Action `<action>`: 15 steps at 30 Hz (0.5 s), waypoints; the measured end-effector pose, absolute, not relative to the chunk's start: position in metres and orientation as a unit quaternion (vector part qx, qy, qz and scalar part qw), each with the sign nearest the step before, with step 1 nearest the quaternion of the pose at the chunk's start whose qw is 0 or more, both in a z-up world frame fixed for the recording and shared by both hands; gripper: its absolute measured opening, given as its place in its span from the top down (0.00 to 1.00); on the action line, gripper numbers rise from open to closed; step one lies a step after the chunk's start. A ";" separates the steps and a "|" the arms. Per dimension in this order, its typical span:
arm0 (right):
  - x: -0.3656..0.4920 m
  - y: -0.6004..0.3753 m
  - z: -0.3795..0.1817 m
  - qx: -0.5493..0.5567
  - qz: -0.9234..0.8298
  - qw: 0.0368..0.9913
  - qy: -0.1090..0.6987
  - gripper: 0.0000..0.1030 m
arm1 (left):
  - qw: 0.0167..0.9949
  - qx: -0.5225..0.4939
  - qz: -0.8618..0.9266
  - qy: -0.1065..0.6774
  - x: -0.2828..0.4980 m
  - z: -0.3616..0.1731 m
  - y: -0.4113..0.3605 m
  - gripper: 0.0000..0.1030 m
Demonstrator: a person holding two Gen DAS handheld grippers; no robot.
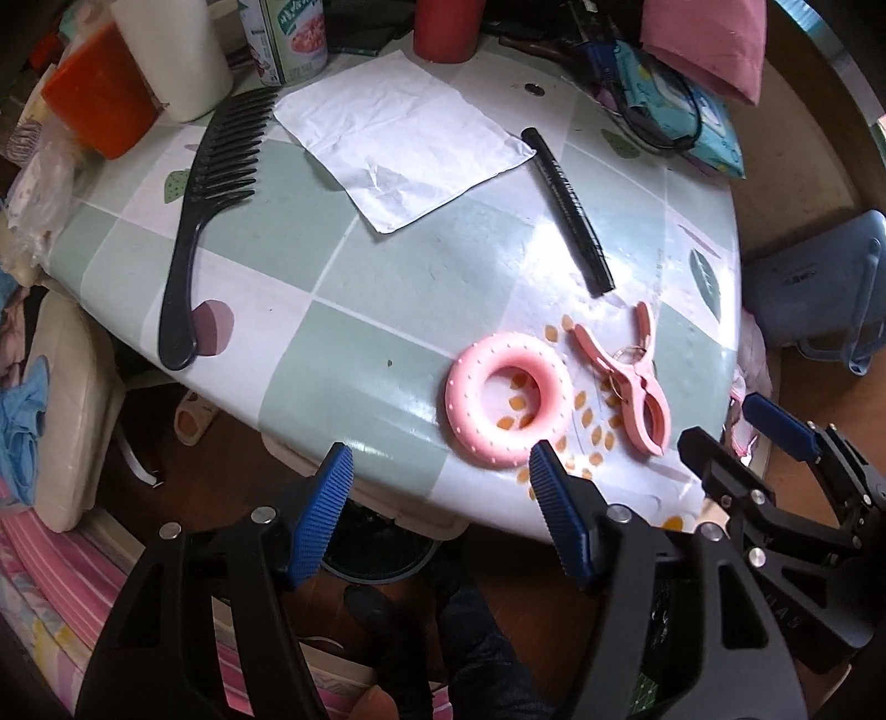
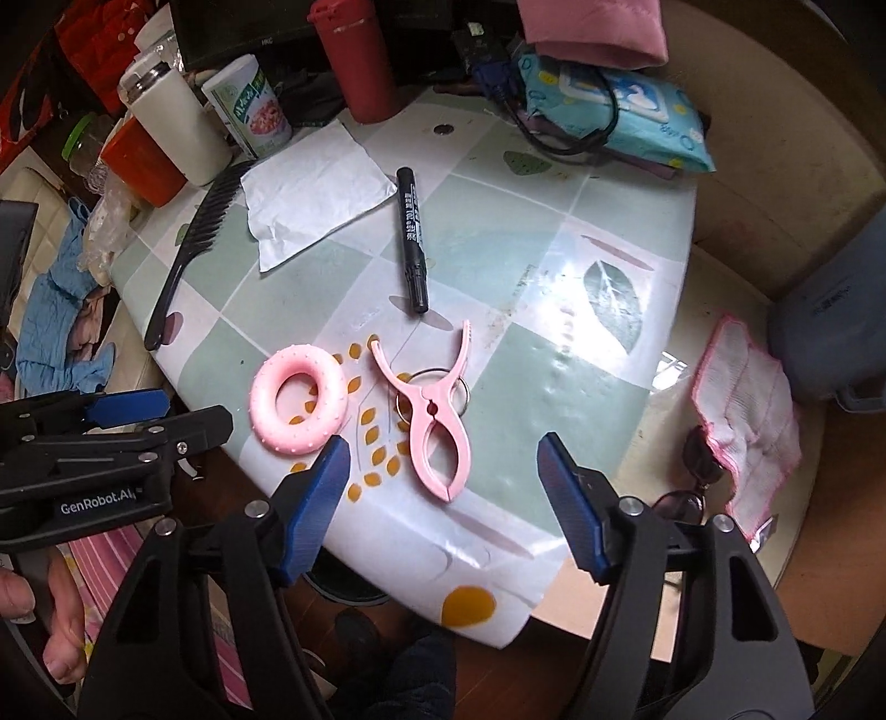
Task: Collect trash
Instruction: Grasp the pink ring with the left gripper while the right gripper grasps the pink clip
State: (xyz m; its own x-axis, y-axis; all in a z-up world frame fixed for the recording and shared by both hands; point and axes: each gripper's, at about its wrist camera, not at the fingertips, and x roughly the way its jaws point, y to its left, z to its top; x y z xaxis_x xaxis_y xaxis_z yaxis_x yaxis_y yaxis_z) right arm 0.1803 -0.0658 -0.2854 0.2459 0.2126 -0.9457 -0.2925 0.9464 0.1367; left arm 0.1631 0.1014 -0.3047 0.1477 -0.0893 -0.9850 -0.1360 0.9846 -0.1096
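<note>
A crumpled white tissue lies flat on the far part of the table; it also shows in the right wrist view. My left gripper is open and empty, held at the table's near edge, well short of the tissue. My right gripper is open and empty, just in front of the pink clothes peg. The right gripper also shows in the left wrist view, and the left gripper shows in the right wrist view.
On the checked tablecloth lie a black comb, a black marker, a pink ring and the peg. Bottles, a can and a wipes pack crowd the far edge. A blue bin stands right.
</note>
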 end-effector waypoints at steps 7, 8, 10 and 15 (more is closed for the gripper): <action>0.191 -0.057 -0.303 -0.037 0.171 0.778 0.603 0.36 | 0.743 -0.085 0.016 0.663 0.175 -0.321 0.102 0.46; 0.192 -0.056 -0.305 -0.037 0.171 0.777 0.604 0.36 | 0.742 -0.084 0.014 0.665 0.176 -0.324 0.101 0.46; 0.193 -0.054 -0.310 -0.037 0.172 0.774 0.608 0.37 | 0.739 -0.085 0.012 0.668 0.179 -0.327 0.098 0.46; 0.195 -0.049 -0.318 -0.045 0.171 0.771 0.612 0.42 | 0.732 -0.082 0.009 0.676 0.183 -0.338 0.093 0.48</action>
